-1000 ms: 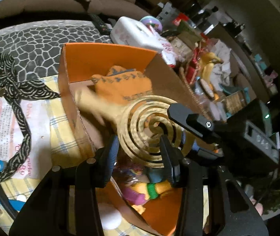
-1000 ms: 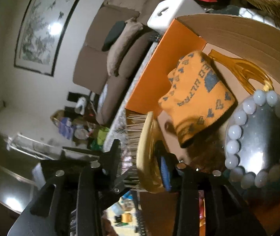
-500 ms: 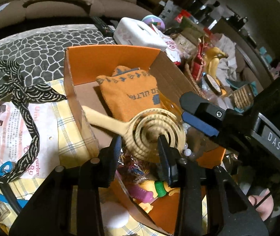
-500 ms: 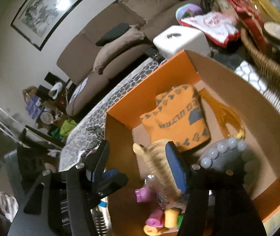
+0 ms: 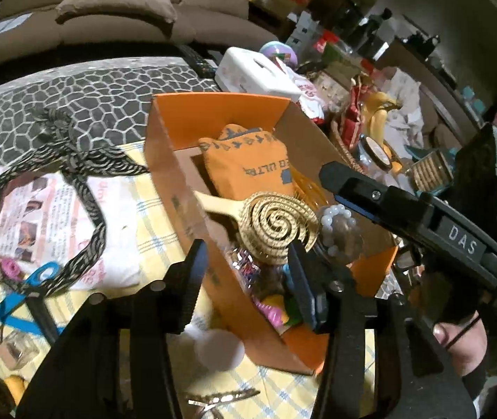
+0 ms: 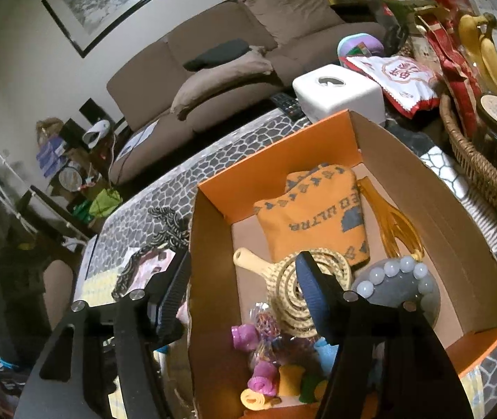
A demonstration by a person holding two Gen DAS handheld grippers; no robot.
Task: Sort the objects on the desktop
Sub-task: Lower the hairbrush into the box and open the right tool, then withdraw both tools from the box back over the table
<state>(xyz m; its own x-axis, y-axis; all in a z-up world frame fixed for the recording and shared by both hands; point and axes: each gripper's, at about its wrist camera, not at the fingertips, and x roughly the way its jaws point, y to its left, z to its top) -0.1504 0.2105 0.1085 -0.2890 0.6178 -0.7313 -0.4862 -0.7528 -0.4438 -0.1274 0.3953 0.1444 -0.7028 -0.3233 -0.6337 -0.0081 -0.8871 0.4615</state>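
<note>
We are looking down on one open orange cardboard box (image 6: 433, 209) sitting on one grey pebble-patterned tabletop (image 5: 84, 94), and it is taking up most of both wrist views. Our left gripper (image 5: 245, 265) is hovering over the box's near-left wall with its jaws spread and nothing between them. Our right gripper (image 6: 245, 279) is hanging above the same box, jaws spread wide and empty, one finger outside the left wall and the other over the contents.

Inside the box we are counting one folded orange knit cloth with grey lettering (image 6: 315, 223) lying toward the far end, one cream wooden brush with a spiral head (image 5: 276, 223) resting beside it with its handle pointing at the left wall, one round grey dish rimmed with white beads (image 6: 402, 286) just right of the brush, and one amber translucent plastic fork-shaped piece (image 6: 391, 223) lying along the right wall. At the near end several small foam hair rollers (image 6: 262, 380) are lying in a heap, pink, yellow and green; we cannot count them exactly.

Outside, left of the box, one black-and-white zebra-striped fabric headband (image 5: 84, 192) is lying across one printed paper leaflet (image 5: 38, 216), and one pair of blue-handled scissors (image 5: 7, 300) is lying near it
</note>
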